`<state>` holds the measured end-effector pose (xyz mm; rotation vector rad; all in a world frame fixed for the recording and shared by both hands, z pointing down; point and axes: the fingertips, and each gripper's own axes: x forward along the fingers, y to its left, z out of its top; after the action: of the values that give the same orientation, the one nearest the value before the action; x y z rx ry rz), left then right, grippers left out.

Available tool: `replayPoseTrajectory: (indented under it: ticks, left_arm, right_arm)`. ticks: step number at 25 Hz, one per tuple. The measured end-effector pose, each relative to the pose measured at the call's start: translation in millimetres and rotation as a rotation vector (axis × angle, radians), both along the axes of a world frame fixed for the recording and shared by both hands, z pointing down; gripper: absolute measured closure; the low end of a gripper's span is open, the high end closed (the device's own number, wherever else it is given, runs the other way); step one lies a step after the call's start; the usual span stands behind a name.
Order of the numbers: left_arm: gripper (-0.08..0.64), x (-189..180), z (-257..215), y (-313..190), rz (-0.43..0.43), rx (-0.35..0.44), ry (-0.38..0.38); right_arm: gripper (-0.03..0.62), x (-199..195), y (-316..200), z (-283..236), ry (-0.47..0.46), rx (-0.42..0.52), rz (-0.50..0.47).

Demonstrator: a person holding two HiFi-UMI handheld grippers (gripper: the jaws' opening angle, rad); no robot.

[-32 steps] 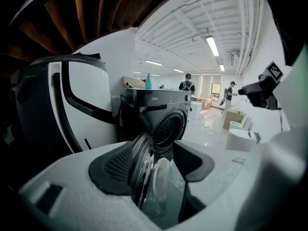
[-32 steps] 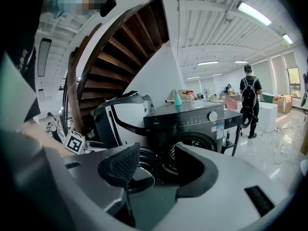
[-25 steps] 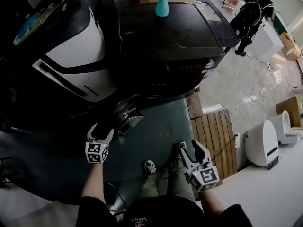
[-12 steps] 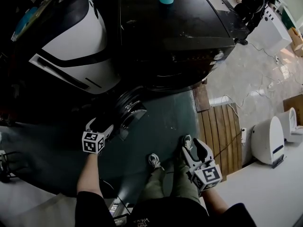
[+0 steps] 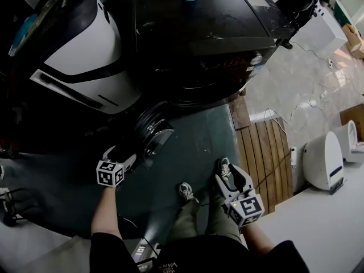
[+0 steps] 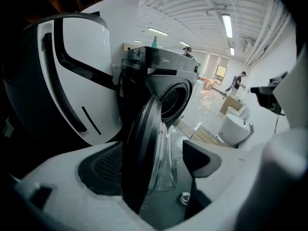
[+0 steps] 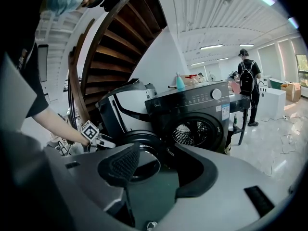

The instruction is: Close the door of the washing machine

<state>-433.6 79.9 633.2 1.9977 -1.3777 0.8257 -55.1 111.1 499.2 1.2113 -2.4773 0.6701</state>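
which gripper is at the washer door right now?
The left gripper: the rim of the open washing machine door stands between its parted jaws. The right gripper hangs open and empty, well clear of the door.

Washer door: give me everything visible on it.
The washer door is round, with a dark, plastic-looking rim and a bulging clear bowl. It stands swung wide open, hinged at the left of the drum opening, edge-on between the parted jaws of the left claw; contact with the pads is unclear.
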Motion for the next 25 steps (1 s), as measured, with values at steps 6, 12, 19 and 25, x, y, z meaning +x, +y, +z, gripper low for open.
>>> replayPoseTrajectory:
  ticks: [6,12,19,25]
  left_arm:
    - [0.202,36.3,-2.5,22.8,0.087,-0.045,0.058]
    - [0.206,91.8,-6.0,40.2,0.119,-0.056,0.139]
    - [0.212,163.7,-9.1,46.2,0.084,-0.018,0.243]
    - [0.222,223.2,-11.5,34.8,0.104,-0.02,0.347]
  right_arm:
    - [0.377,5.7,5.6,0.4,-0.028,-0.008,0.049]
    - [0.38,25.6,8.0,3.7,-0.028,-0.01,0.098]
    - [0.391,52.3,11.5,12.3,-0.017,-0.021,0.166]
    - [0.396,68.5,4.8,17.7,-0.011,-0.033,0.219]
